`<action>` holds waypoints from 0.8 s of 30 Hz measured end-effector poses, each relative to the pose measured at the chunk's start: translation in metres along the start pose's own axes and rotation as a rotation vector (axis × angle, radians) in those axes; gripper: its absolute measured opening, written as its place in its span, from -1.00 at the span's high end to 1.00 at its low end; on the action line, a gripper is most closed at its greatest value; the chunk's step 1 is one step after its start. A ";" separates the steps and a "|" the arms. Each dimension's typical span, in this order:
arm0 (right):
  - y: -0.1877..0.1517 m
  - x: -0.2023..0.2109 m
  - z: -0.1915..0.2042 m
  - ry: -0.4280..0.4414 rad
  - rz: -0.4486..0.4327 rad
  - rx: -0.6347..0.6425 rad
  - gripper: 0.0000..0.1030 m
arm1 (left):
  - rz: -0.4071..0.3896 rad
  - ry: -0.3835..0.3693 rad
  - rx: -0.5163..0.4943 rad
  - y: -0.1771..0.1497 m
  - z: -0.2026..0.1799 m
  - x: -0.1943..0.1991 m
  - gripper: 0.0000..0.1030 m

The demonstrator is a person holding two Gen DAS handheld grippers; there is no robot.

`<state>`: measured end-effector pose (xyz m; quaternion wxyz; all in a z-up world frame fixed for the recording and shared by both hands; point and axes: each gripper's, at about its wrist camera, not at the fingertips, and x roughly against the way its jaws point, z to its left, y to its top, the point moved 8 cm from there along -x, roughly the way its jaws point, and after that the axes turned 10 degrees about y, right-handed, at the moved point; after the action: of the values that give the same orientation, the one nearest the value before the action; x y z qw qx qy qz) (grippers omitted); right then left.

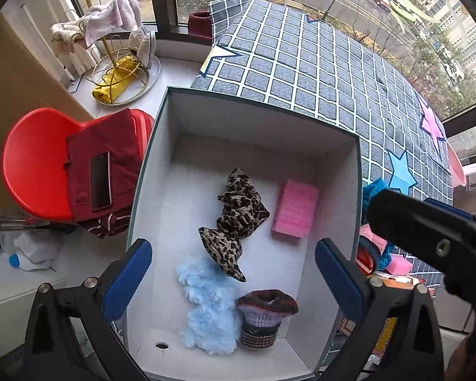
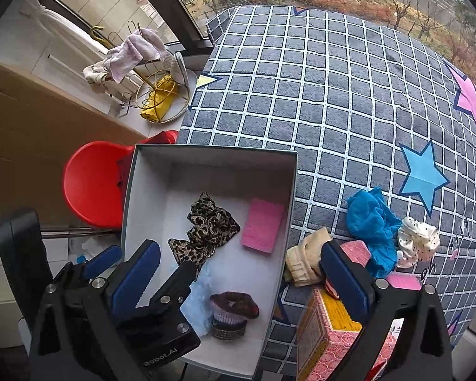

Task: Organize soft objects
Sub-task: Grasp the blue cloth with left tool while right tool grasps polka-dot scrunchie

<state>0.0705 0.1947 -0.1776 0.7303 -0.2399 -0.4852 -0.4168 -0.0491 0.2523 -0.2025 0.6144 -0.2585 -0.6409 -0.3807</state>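
Observation:
A white box (image 1: 263, 117) (image 2: 206, 155) stands at the bed's edge. In it lie a leopard-print scrunchie (image 1: 238, 219) (image 2: 206, 225), a pink sponge (image 1: 295, 208) (image 2: 263, 225), a light blue fluffy piece (image 1: 206, 311) (image 2: 200, 304) and a knitted dark red hat (image 1: 263, 314) (image 2: 233, 312). My left gripper (image 1: 233, 282) hovers open and empty above the box. My right gripper (image 2: 238, 282) is open and empty over the box's right edge. On the bed lie a blue cloth (image 2: 373, 225), a cream cloth (image 2: 304, 260), a dotted white scrunchie (image 2: 419, 241) and a pink sponge (image 2: 357, 249).
A grey checked bed cover (image 2: 333, 95) with stars fills the right. A red chair (image 1: 35, 162) at the left holds red clothes and a phone (image 1: 100, 181). A gold rack (image 1: 120, 63) with towels stands on the sill. A pink patterned carton (image 2: 330, 333) lies near my right gripper.

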 end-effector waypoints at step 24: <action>-0.017 0.087 -0.145 -0.044 -0.091 -0.216 -0.98 | 0.020 -0.111 -0.183 -0.001 -0.095 0.039 -0.99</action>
<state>0.1456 0.0437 -0.1591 0.6696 -0.3039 -0.4636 -0.4943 0.0026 0.1698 -0.1688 0.5559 -0.3405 -0.6338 -0.4164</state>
